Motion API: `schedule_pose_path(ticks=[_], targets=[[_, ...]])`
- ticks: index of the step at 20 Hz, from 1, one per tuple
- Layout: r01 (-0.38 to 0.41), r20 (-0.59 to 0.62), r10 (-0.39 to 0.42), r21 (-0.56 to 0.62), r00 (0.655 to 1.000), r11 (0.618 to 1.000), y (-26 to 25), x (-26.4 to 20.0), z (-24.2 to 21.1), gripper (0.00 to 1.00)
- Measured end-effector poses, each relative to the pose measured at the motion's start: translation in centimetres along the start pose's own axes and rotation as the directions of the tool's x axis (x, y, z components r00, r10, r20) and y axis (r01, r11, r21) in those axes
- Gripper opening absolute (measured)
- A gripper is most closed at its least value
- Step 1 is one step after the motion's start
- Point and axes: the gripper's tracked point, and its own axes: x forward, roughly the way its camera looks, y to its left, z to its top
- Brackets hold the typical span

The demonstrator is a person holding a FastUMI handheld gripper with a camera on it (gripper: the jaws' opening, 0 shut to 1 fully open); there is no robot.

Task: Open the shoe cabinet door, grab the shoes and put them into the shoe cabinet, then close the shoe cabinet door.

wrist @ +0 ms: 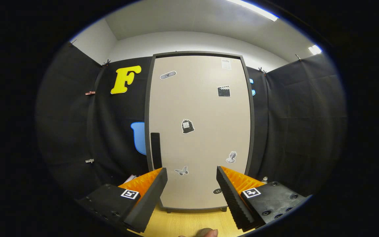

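One shoe cabinet (199, 131) (door closed, one handle (156, 149)); gripper (192, 179) fingers spread

Shoe cabinet (199, 131) beyond parted jaws

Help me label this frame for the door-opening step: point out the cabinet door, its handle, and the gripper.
cabinet door (206, 112): gripper view, bare middle of the shut panel.
handle (156, 149): gripper view, middle of the dark vertical bar by the door's edge.
gripper (192, 179): gripper view, midway between its open fingers.
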Motion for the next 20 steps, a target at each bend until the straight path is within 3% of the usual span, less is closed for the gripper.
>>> schedule_pose_path(ticks=[9,20], targets=[[-0.043,0.009,0.043,0.013,0.999,0.999,3.7,2.2,0.7,0.97],[-0.040,0.003,0.040,0.044,0.999,0.998,9.9,12.3,-1.0,0.97]])
